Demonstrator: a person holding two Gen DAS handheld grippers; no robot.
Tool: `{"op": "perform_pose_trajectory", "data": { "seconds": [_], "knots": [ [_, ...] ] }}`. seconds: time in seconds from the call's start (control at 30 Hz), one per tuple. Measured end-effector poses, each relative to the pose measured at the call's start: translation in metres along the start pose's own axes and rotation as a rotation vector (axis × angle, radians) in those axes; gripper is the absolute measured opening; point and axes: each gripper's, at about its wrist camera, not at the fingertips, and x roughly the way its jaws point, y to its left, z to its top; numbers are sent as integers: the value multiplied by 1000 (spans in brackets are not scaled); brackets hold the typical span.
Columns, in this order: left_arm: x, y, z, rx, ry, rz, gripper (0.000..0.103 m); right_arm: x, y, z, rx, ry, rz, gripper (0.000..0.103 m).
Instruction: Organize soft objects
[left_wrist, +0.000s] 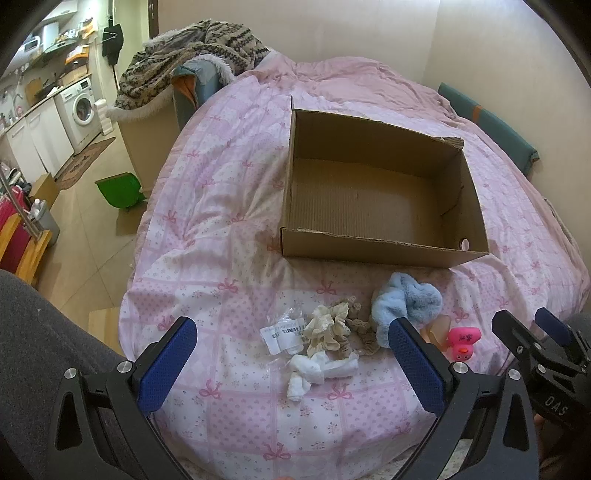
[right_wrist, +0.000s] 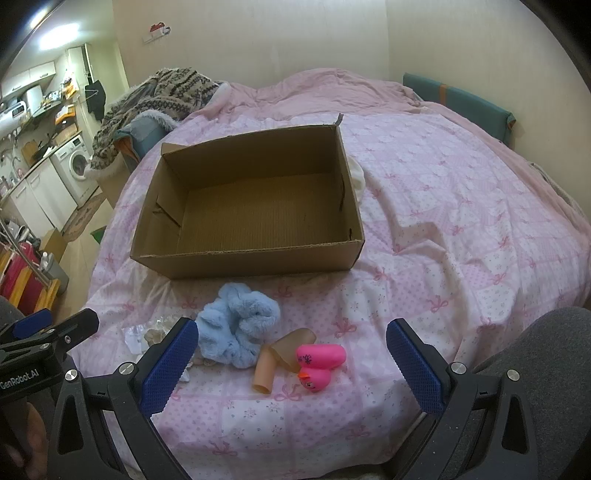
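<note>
An empty cardboard box (left_wrist: 380, 192) (right_wrist: 251, 206) sits on the pink bed. In front of it lie a fluffy blue scrunchie (left_wrist: 406, 301) (right_wrist: 238, 326), cream and brown scrunchies (left_wrist: 332, 328), a white knotted cloth (left_wrist: 317, 371), a clear labelled packet (left_wrist: 282, 334), a pink rubber duck (left_wrist: 463, 341) (right_wrist: 317, 365) and a tan rubbery piece (right_wrist: 275, 362). My left gripper (left_wrist: 293, 354) hovers open over the cream scrunchies and white cloth. My right gripper (right_wrist: 291, 354) hovers open over the duck and tan piece. Neither touches anything.
The bedspread (right_wrist: 443, 229) has wrinkles to the right of the box. A patterned coat (left_wrist: 192, 48) is piled at the bed's far left corner. Left of the bed are a green bin (left_wrist: 120, 190), the floor and a kitchen with a washing machine (left_wrist: 81, 107).
</note>
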Motion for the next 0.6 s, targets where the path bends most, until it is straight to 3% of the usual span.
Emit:
{"op": "perform_pose_trajectory", "data": {
  "seconds": [0.6],
  "knots": [
    [5, -2, -2, 4, 2, 6, 103, 0, -1, -2, -4, 2, 0, 103]
  ]
}}
